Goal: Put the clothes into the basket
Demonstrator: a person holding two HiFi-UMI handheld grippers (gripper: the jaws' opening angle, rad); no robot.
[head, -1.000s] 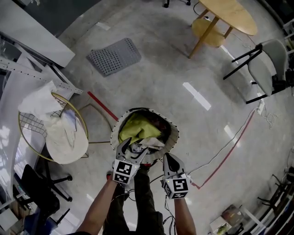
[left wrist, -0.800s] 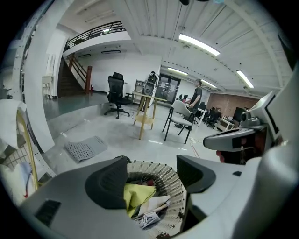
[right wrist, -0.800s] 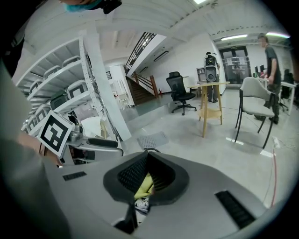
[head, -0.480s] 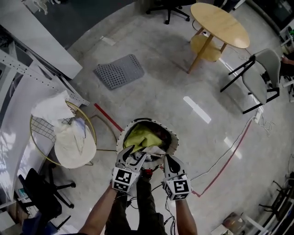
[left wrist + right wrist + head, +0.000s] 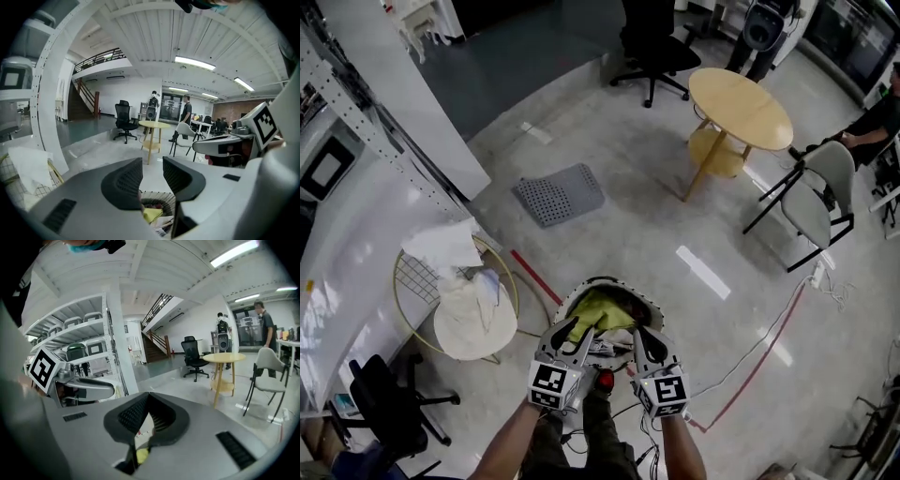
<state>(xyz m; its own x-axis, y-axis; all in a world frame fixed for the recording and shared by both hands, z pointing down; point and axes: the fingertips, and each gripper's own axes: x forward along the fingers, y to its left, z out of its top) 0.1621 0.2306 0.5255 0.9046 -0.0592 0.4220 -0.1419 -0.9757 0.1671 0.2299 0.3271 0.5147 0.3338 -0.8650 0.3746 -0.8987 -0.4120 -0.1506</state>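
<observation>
Now left tongs (image 5: 570,330) higher above basket (image 5: 602,280), closing, narrowly parted, empty, right tongs (image 5: 639,334) higher, shut, empty.

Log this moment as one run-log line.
left claw: jaws just been closing, apart, nothing between | right claw: shut, empty | basket: filled, yellow garment on top

We are in an open office-lab hall. We see a swivel chair (image 5: 654,42), a round table (image 5: 741,105), metal shelving (image 5: 89,341) and a mezzanine staircase (image 5: 82,103).
</observation>
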